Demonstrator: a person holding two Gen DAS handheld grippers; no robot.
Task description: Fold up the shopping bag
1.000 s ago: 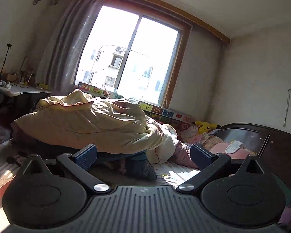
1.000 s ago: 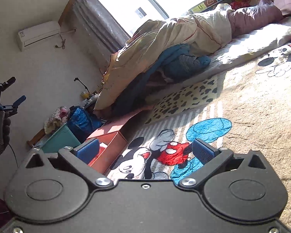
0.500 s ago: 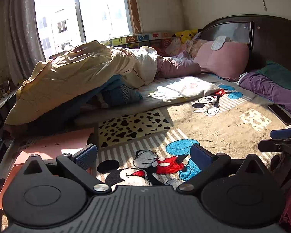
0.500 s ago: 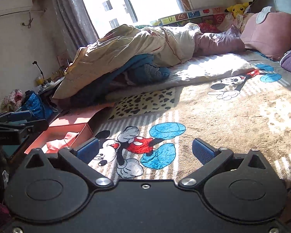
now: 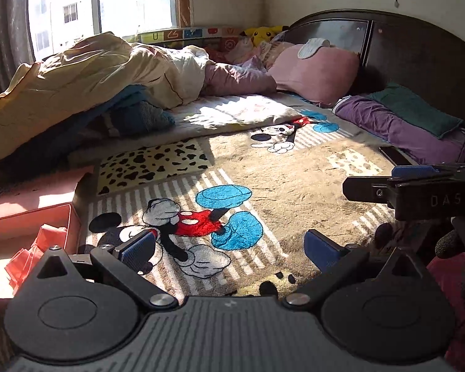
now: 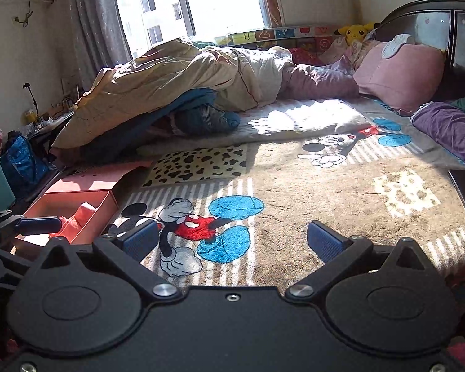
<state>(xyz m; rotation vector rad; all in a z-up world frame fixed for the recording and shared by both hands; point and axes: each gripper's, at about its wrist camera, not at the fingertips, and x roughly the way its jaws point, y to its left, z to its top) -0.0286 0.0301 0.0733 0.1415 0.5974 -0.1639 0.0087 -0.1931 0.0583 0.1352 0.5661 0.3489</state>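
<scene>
Both my left tongs (image 5: pixel 229 248) and right tongs (image 6: pixel 232 241) hang wide and empty over the cartoon blanket (image 6: pixel 294 192). The red shopping bag (image 6: pixel 83 217) sits crumpled in the pink box (image 6: pixel 107 200) left of it; I'd pinch one rim edge there.

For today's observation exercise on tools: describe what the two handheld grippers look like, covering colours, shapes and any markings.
Both are black. The left gripper has a ribbed grey-black body, two round discs, silver pivot screws and angled fingers tipped with blue textured pads. The right gripper is built alike, with a smoother black body. Seen from the left camera, its side carries the letters "DAS".
</scene>
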